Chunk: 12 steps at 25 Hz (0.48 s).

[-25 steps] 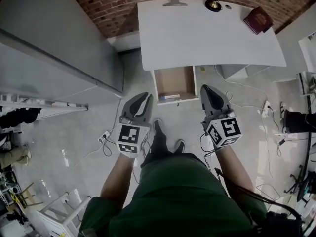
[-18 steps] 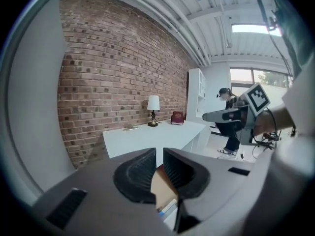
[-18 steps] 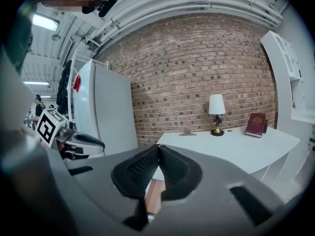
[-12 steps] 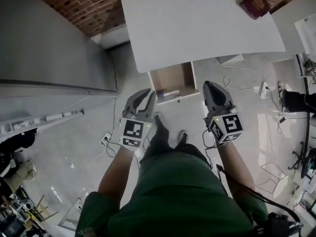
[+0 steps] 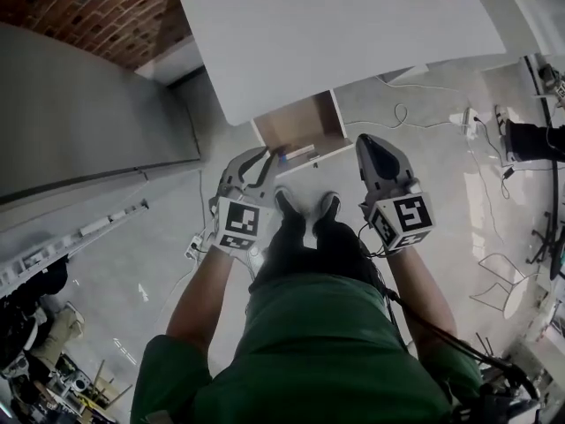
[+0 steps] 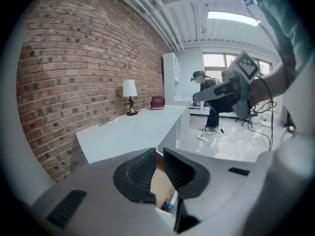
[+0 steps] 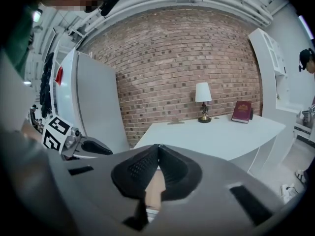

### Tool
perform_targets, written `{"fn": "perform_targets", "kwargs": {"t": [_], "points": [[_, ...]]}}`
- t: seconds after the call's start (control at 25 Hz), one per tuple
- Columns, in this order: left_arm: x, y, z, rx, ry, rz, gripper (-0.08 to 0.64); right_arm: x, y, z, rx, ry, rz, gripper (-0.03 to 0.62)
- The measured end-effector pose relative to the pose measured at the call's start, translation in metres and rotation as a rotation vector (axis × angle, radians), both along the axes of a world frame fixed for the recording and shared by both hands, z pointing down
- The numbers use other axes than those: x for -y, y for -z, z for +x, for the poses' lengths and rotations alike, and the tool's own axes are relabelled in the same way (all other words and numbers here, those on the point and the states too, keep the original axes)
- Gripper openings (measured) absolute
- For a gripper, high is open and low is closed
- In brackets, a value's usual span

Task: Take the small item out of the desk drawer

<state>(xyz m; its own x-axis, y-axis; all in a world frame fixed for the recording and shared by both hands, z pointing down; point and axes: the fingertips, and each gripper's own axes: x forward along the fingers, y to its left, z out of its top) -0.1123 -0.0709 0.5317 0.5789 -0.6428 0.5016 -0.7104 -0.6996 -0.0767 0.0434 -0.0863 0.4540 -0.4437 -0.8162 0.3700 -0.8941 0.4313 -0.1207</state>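
Observation:
The open drawer (image 5: 323, 157) hangs under the front edge of the white desk (image 5: 353, 34), showing a brown wooden floor. A small flat item (image 5: 298, 153) with a blue end lies against the drawer's front wall. My left gripper (image 5: 265, 157) is at the drawer's near left corner, jaws a little apart with nothing between them. Through that gap in the left gripper view I see the drawer floor and the blue item (image 6: 169, 203). My right gripper (image 5: 364, 140) hovers just right of the drawer, shut and empty; its tips (image 7: 157, 147) meet.
A big grey cabinet (image 5: 79, 122) stands left of the desk. Cables and a power strip (image 5: 468, 117) lie on the floor to the right. A lamp (image 7: 203, 100) and a red book (image 7: 241, 111) sit at the desk's back. Another person (image 6: 214, 102) stands far off.
The view has closed in on the desk, and the drawer now sits nearer both grippers. The left gripper's tips have reached the drawer's near left corner. Neither gripper's jaws have changed.

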Motion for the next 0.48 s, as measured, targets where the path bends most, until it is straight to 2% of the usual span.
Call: {"fn": "perform_targets", "kwargs": {"t": [0.16,0.32,0.48], "points": [[0.000,-0.037,0.023,0.049,-0.058,-0.058,0.038,0.000,-0.026,0.013,0.021,0.000,-0.036,0.003],[-0.006,-0.082,0.041,0.093,-0.113,-0.154,0.039,0.002,-0.050,0.024,0.034,0.007,-0.073,0.002],[-0.007,-0.127,0.052,0.147,-0.162,-0.239,0.098,0.004,-0.069,0.030,0.059,0.009,-0.098,0.002]]}}
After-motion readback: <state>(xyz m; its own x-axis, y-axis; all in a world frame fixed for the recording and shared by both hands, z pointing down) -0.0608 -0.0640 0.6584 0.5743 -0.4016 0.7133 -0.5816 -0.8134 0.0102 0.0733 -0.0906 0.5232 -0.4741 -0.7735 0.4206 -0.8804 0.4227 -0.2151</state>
